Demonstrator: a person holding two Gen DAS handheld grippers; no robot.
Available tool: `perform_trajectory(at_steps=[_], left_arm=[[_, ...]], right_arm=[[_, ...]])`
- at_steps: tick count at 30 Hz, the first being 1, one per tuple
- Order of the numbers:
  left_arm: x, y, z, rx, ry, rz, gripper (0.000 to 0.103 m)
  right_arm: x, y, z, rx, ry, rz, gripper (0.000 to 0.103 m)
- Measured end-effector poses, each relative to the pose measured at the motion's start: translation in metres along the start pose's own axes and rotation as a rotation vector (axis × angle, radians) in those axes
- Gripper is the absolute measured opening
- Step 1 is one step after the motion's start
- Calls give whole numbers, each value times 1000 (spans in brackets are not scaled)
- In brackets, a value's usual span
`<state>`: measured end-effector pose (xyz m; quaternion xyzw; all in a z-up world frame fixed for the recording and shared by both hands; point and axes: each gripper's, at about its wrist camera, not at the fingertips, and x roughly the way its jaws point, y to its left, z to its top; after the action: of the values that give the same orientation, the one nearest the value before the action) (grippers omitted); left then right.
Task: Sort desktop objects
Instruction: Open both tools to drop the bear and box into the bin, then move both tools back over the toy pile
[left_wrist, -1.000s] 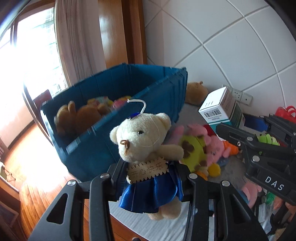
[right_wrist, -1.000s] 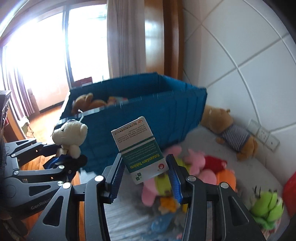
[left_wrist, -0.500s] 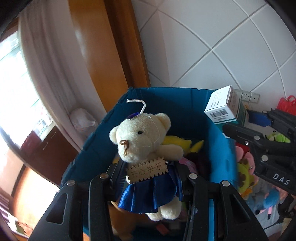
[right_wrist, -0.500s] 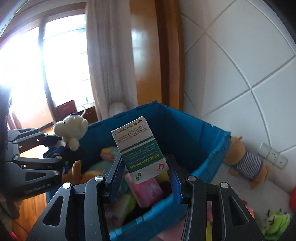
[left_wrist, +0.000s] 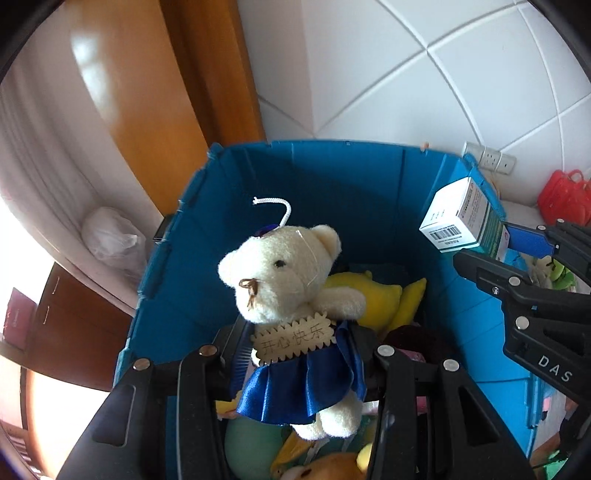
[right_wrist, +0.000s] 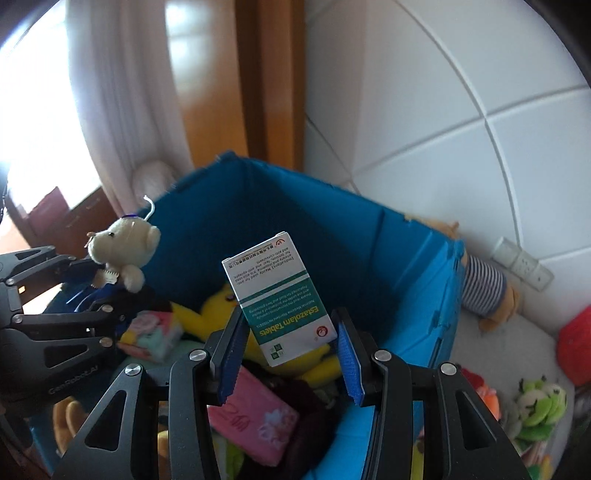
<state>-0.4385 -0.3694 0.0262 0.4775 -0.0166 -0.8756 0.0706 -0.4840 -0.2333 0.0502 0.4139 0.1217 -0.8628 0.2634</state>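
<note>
A small cream plush bear in a blue satin skirt (left_wrist: 295, 295) is clamped in the left gripper (left_wrist: 295, 365), and a white-and-green cardboard tablet box (right_wrist: 282, 299) in the right gripper (right_wrist: 288, 347). Both are held above the partly filled blue plastic crate (right_wrist: 413, 280), not yet released; other plush toys (right_wrist: 535, 402) are left outside it.

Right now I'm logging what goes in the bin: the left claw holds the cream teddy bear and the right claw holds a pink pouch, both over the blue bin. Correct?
Not quite. The right claw holds a green-and-white tablet box, as the right wrist view shows. The left claw does hold the teddy bear, both over the blue bin.
</note>
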Motion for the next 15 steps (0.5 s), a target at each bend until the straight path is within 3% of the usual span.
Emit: perform_trajectory(at_steps=[2,6,8,13,15], left_arm=[[8,-1,0,2,13,-6,52],[14,-4,-3,2,19,-6,81],[14,-5,-5,6,19,-7,83],[12,-15,-7,19,27,5,83],[7,-14,-7,25,14,29,83]], right_arm=[[9,-5,-1,12,23,-11,45],[16,-9,-2,30,29,-34,51],[15,-11,-3,36,24,-49,74],[8,-13,-7,48,11,-81,99],[0,-15,-14,53,-3,-81,103]])
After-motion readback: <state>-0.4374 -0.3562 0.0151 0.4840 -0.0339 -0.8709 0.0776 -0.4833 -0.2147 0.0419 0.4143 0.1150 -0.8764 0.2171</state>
